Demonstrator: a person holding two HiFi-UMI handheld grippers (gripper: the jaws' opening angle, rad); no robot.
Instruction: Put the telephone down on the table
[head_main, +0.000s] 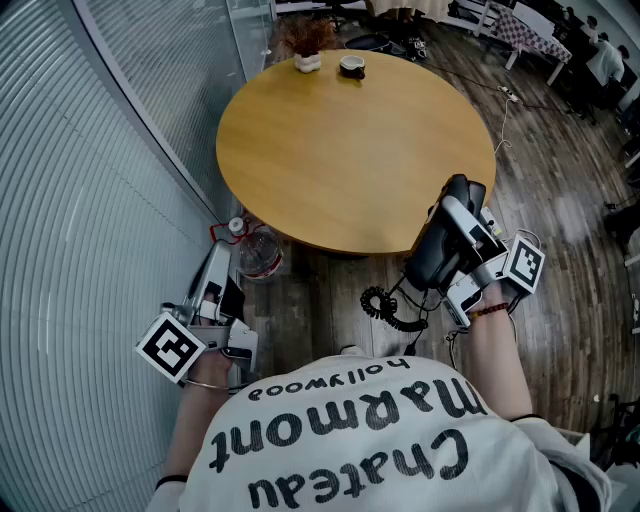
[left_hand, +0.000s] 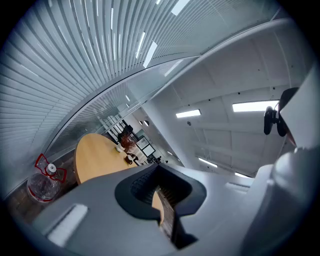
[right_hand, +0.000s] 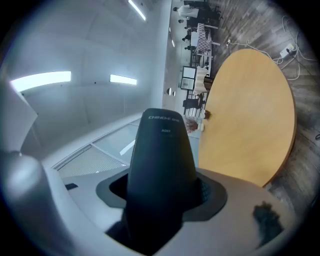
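Observation:
A black telephone handset (head_main: 440, 250) with a coiled cord (head_main: 385, 305) hangs in the air at the near right rim of the round wooden table (head_main: 340, 150). My right gripper (head_main: 455, 255) is shut on it. In the right gripper view the handset (right_hand: 160, 165) fills the space between the jaws of the right gripper (right_hand: 161, 202) and points up beside the table (right_hand: 250, 115). My left gripper (head_main: 212, 290) is low at the left, off the table, near the glass wall. Its jaws stand together with nothing between them, as the left gripper view (left_hand: 160, 200) shows.
A small potted plant (head_main: 307, 50) and a dark cup (head_main: 351, 67) stand at the table's far edge. A clear water bottle (head_main: 258, 252) with a red handle sits on the floor by the left gripper. A ribbed glass wall (head_main: 90, 200) runs along the left; chairs and cables lie at the right.

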